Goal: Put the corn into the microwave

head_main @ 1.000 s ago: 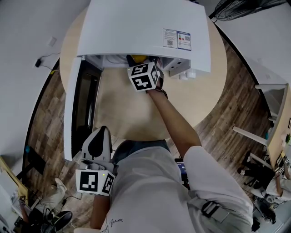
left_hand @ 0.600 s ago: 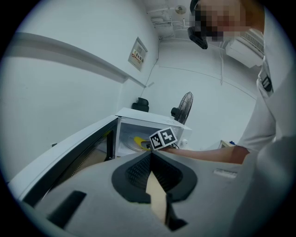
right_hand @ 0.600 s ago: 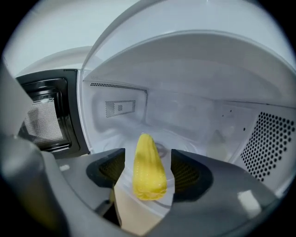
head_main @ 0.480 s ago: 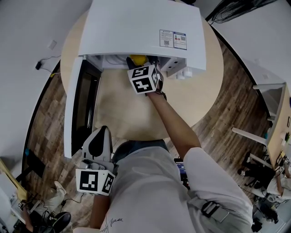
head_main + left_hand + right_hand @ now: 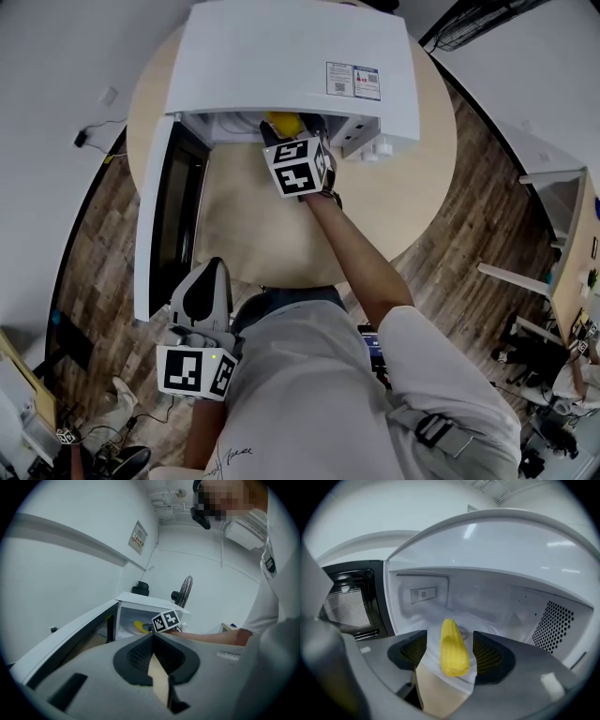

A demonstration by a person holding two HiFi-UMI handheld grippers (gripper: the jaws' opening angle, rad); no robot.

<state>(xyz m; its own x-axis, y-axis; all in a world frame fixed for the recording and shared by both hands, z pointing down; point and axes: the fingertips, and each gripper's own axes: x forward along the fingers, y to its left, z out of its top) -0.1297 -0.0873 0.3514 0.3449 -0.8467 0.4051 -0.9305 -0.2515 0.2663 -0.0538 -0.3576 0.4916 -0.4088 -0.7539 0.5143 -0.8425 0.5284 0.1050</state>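
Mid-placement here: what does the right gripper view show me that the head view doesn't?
Only the right gripper view: the right gripper is open, with a gap on each side of the corn, which lies just inside the microwave cavity. Only the head view: the left gripper, held low beside the person, and the round table. Both: the corn, the microwave and its open door.

The yellow corn cob (image 5: 453, 649) lay lengthwise near the front of the white microwave (image 5: 291, 56) cavity, its tip pointing inward. The microwave stood on the round counter (image 5: 412, 187), its black-windowed door (image 5: 173, 220) swung wide open.
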